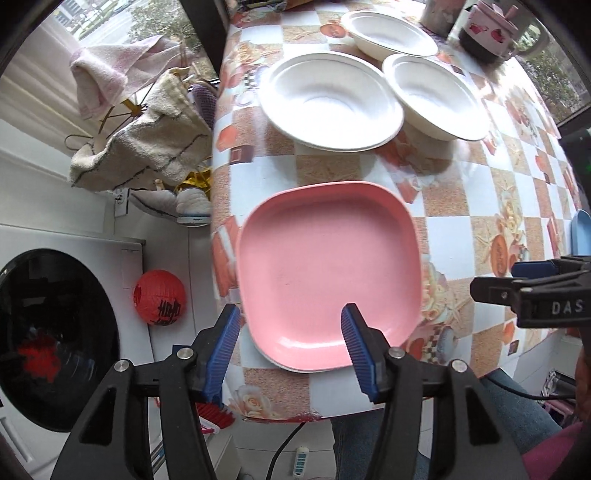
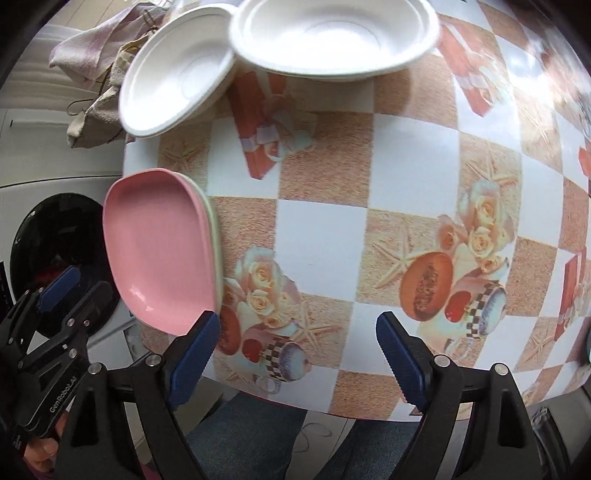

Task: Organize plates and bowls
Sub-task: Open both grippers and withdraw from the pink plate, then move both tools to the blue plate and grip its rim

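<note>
A pink square plate [image 1: 328,273] lies on top of a pale plate at the table's near left corner. My left gripper [image 1: 291,328] hangs open over its near edge, one pad outside the rim and one above the plate, neither pressing. Three white bowls [image 1: 332,99] [image 1: 436,96] [image 1: 391,33] stand farther back. My right gripper [image 2: 297,321] is open over bare tablecloth with nothing between its fingers. In the right wrist view the pink plate [image 2: 162,251] is at the left and two white bowls [image 2: 177,70] [image 2: 332,33] at the top.
The checked tablecloth [image 2: 369,221] covers the table. A blue plate's edge [image 1: 581,232] shows at the far right and a mug [image 1: 487,29] at the back. Left of the table stand a washing machine [image 1: 55,332], a red lantern [image 1: 159,297] and hung towels [image 1: 147,140].
</note>
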`<state>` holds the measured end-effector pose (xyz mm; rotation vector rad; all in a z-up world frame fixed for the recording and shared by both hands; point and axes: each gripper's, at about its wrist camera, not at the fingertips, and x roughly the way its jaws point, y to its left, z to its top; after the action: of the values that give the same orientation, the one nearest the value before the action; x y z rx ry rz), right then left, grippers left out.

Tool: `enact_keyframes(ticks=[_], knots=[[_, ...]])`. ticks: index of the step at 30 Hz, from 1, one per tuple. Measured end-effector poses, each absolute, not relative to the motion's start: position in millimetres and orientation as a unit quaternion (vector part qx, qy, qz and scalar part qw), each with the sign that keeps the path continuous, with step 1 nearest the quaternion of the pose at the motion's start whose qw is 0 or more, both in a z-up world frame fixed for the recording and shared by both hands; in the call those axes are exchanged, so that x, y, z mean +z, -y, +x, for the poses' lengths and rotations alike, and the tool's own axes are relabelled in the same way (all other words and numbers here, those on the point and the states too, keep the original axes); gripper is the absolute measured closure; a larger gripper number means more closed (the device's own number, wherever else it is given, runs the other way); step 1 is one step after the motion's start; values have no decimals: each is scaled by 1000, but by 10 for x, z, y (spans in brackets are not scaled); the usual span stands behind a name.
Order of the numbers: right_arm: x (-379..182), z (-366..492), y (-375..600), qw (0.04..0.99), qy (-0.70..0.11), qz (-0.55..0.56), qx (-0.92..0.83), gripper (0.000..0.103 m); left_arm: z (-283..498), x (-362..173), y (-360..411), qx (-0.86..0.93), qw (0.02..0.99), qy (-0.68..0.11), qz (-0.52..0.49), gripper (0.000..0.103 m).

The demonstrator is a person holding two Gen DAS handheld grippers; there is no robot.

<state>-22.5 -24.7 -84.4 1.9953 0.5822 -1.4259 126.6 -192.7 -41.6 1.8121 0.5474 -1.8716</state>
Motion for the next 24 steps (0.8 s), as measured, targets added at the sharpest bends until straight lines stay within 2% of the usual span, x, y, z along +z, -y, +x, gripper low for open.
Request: enact_keyframes(ticks=[5, 17, 24], knots=[[-819, -577, -380, 254, -172, 764, -568, 15, 837, -379, 1493, -702, 172, -172, 669, 35], [-439, -1837, -2382, 116, -86, 718, -681, 15, -762, -524, 120, -710, 19, -84, 699, 35], [-416, -2774, -3503, 55, -83, 701, -706, 15, -1690, -719, -774, -702, -21, -69, 709, 35]])
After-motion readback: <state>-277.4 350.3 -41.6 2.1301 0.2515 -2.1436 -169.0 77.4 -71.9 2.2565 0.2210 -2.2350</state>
